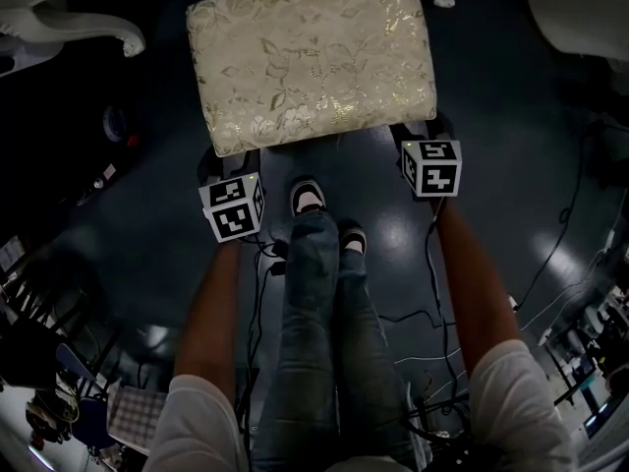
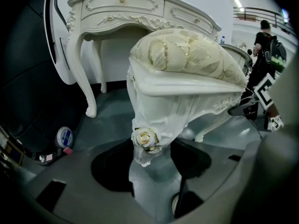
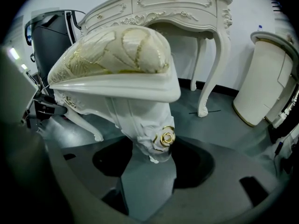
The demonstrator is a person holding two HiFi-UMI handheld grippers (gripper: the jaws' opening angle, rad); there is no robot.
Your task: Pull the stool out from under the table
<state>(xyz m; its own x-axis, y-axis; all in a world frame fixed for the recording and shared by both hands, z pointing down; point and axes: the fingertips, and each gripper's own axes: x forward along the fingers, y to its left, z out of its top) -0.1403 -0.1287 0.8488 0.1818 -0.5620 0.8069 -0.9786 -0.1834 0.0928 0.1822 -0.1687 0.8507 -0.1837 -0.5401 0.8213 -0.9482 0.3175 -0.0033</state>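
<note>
Cushioned stool on dark floor.

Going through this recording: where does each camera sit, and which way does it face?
Head view: on the person's head, facing steeply down at the stool cushion; forearms, jeans, shoes, left gripper and right gripper show.
Left gripper view: on the left gripper, looking along its grey jaws, closed on the stool's rosette corner, toward the table.
Right gripper view: on the right gripper, likewise facing the stool's other near corner and the table.
Shared: all show the stool; both gripper views show the table.
</note>
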